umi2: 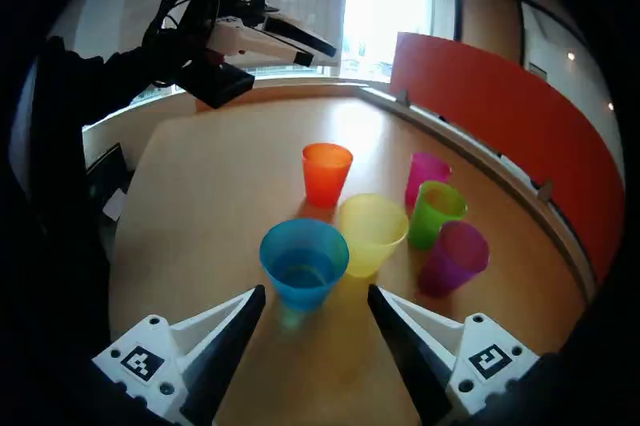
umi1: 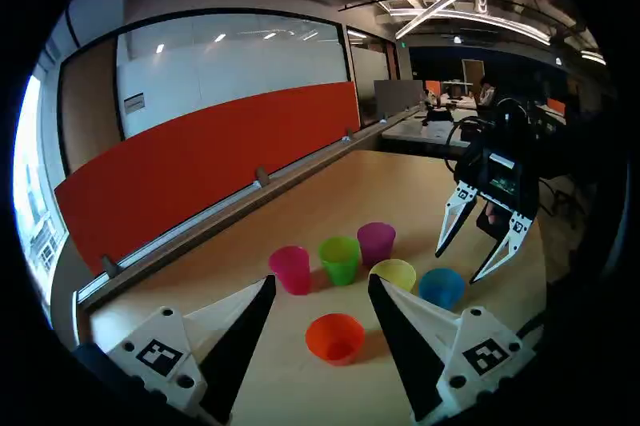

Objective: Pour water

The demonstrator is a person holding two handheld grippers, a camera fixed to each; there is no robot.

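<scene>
Orange partition (umi1: 208, 154) beside wooden table (umi1: 384, 186)

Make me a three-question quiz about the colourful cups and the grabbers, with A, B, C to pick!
1. Which cup stands just ahead of the right gripper? A orange cup B blue cup C purple cup
2. How many cups stand on the table? A four B six C eight
3. The left gripper is: A open, empty B shut on pink cup C shut on green cup
Answers: 1 B, nearest, centred between the fingers. 2 B, six colours, one each. 3 A, its fingers stand apart, touching nothing.
</scene>
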